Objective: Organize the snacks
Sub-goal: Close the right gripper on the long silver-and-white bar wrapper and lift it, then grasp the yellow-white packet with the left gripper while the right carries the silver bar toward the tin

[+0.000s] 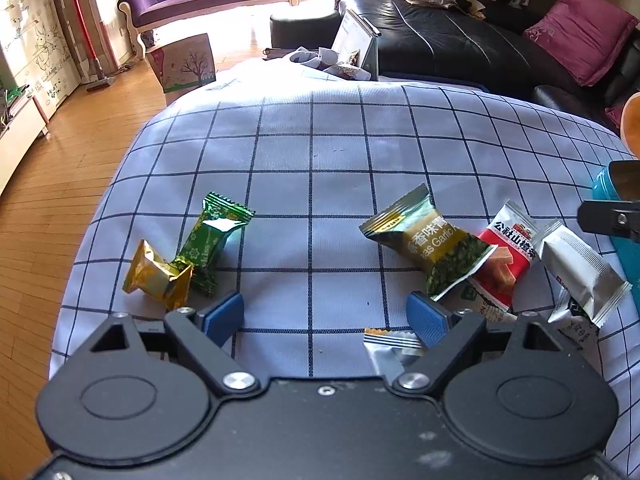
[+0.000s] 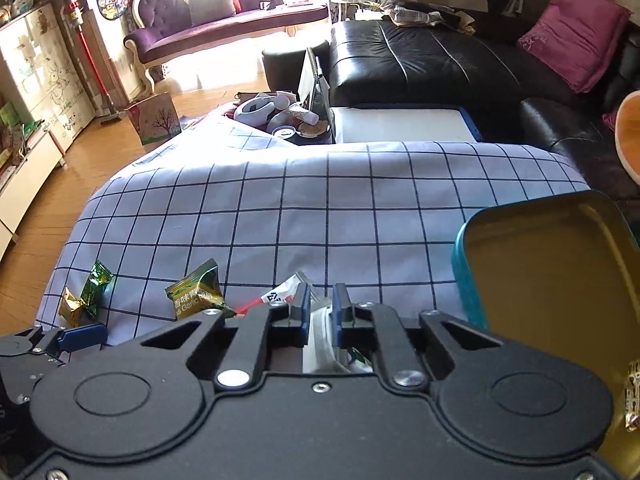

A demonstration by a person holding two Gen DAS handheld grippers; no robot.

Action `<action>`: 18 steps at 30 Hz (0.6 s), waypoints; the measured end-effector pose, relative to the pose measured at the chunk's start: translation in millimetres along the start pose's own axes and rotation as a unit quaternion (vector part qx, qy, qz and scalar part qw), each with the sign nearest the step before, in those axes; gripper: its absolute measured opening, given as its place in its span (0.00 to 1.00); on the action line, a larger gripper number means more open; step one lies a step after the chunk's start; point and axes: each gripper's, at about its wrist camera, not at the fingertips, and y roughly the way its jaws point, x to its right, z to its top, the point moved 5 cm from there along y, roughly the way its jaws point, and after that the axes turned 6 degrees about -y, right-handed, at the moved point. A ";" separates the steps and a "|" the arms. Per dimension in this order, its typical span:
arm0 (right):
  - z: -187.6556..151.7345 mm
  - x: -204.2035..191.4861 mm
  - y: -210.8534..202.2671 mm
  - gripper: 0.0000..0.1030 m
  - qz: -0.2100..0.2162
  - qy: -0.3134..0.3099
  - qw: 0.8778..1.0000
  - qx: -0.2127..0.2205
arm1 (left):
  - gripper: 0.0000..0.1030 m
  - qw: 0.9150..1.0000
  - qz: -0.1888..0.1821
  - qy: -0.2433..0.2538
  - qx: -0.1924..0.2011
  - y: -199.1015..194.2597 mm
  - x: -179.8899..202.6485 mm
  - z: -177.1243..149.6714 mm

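1. The right gripper [image 2: 321, 304] has its flat blue pads clamped on a crinkly silver snack packet [image 2: 316, 344].
2. It is beside the glossy teal tin [image 2: 464, 276].
3. The left gripper [image 1: 324, 314] gapes over the checked cloth [image 1: 312, 144].

"Garlic" on green-gold snack packet [image 1: 430, 242]
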 end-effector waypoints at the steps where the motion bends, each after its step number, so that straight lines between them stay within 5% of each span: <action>1: -1.7 1.2 -1.7 0.17 0.004 0.003 1.000 0.001 | 0.89 1.000 0.000 0.000 0.000 0.4 -0.2 0.3; 6: -8.0 3.5 -1.2 0.17 0.034 -0.001 0.999 -0.003 | 0.85 1.000 0.002 -0.005 -0.003 -3.6 -3.3 1.2; 10: -7.8 7.7 -0.6 0.29 0.043 -0.005 0.999 0.001 | 0.85 1.000 -0.011 -0.012 -0.003 -11.5 -6.9 1.7; 18: -13.3 -2.4 13.5 0.29 0.052 -0.028 0.998 -0.013 | 0.84 0.999 -0.040 -0.003 -0.003 -25.1 -7.4 -2.3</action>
